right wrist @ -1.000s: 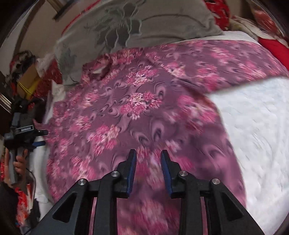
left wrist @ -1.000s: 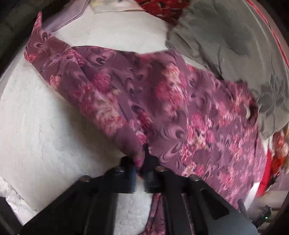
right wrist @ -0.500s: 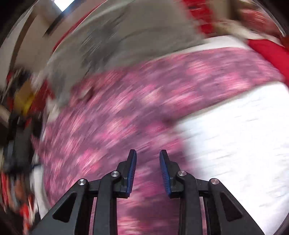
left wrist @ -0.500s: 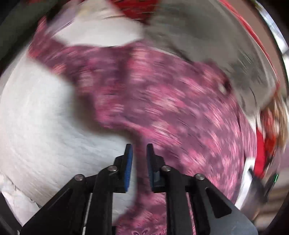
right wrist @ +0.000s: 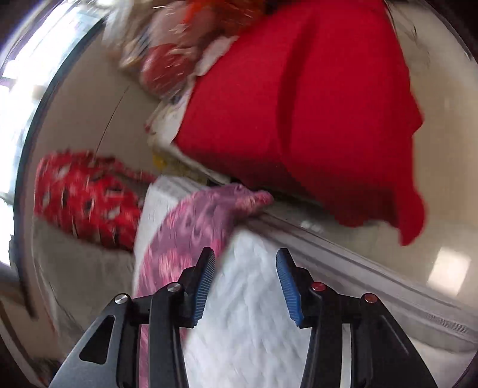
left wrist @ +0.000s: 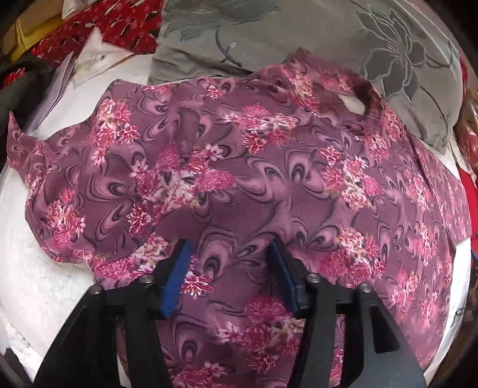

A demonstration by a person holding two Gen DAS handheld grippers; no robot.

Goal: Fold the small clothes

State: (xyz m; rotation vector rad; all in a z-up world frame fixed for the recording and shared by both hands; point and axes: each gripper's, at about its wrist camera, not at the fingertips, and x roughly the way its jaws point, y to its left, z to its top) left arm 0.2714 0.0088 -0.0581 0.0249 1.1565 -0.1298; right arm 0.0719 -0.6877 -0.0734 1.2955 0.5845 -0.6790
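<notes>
A white textured bed cover carries everything in the left wrist view, bare along the near left edge. Spread across most of it lies the purple floral garment, fairly flat, with a folded-over flap at its left side and a neck opening toward the far right. Behind it, at the far edge, a grey pillow with a stitched flower design touches the garment's far hem. To the far left sit a red patterned cloth and some white paper.

The left hand-held gripper hovers over the near middle of the garment, its jaws apart and opening; fabric lies beneath the gap, but the blue pads do not press on it.

The right wrist view is blurred. A large plain red cloth fills the far right, and one end of the purple floral garment runs along the left part of the white bed cover. The right hand-held gripper has its jaws apart and opening, over bare white cover just right of the garment, with nothing between them.
</notes>
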